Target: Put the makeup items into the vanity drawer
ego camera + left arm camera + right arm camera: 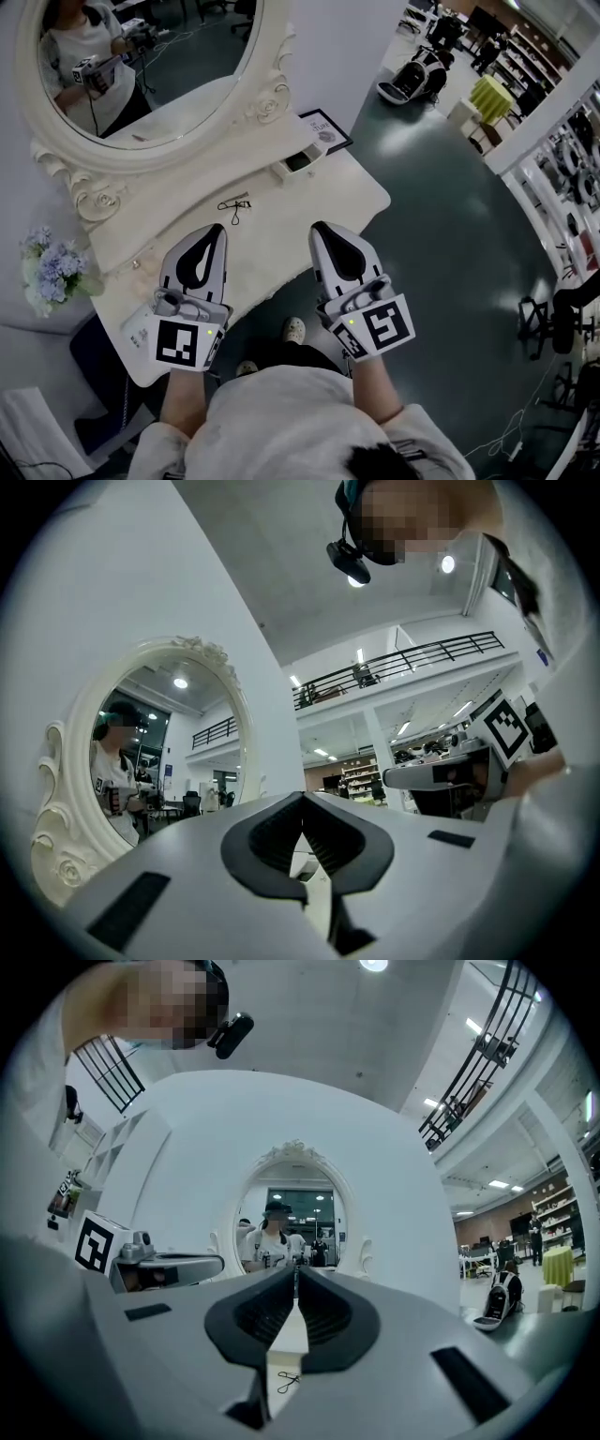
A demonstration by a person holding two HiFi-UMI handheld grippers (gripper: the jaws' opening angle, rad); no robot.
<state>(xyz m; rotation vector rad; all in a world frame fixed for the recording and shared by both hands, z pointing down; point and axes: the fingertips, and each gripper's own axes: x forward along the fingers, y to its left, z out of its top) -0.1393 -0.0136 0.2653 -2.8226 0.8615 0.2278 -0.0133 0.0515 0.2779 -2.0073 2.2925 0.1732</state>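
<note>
A black eyelash curler [234, 205] lies on the white vanity top [309, 211], also seen low in the right gripper view as the eyelash curler [288, 1381]. Beyond it a small drawer [296, 161] at the mirror's base stands pulled open. My left gripper [217, 231] hovers over the table's near left part, jaws shut with nothing between them. My right gripper [320, 229] hangs beside it near the front edge, also shut and empty. Both tips [302, 803] [295, 1274] point toward the mirror, short of the curler.
An ornate oval mirror [141, 70] stands at the back of the vanity. Blue flowers [52, 267] sit off the left end, and a framed card [325, 129] leans at the back right. A white packet [141, 328] lies under my left gripper. Dark floor lies to the right.
</note>
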